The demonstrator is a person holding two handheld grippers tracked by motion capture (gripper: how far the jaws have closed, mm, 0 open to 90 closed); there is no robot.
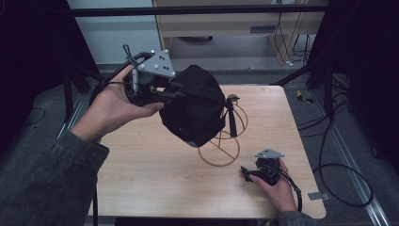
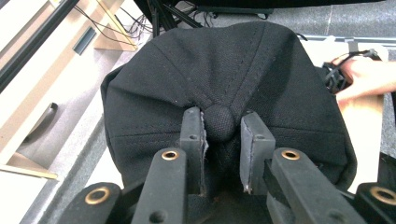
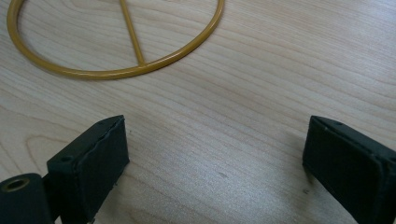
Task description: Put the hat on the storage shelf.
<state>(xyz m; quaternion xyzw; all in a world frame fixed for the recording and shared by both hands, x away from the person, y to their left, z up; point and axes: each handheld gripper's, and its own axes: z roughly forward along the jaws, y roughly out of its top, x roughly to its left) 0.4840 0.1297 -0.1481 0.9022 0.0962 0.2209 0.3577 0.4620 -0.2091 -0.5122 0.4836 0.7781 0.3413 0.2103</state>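
In the high view, nearest the person at about 5 o'clock on the surface (image 1: 155, 188), the right tongs (image 1: 245, 172) rest low on the wood in the right hand (image 1: 277, 190), released; the right gripper view shows the two pads well apart with bare wood between them and nothing held. Just beyond them, toward 12 o'clock in that view, lies the round base ring of the yellow wire stand (image 3: 140, 69), flat on the wood. In the high view the stand (image 1: 219, 151) sits near the centre of the surface, its upper hoops rising at 1 o'clock behind the black cap (image 1: 195, 108). The cap is off the surface, over the stand and covering part of it. The left tongs (image 1: 171, 92), held in the left hand (image 1: 110, 110) at 10 o'clock, are clenched on the cap; the left gripper view shows the pads (image 2: 192, 135) pinching the crown fabric on either side of the top button (image 2: 219, 122).
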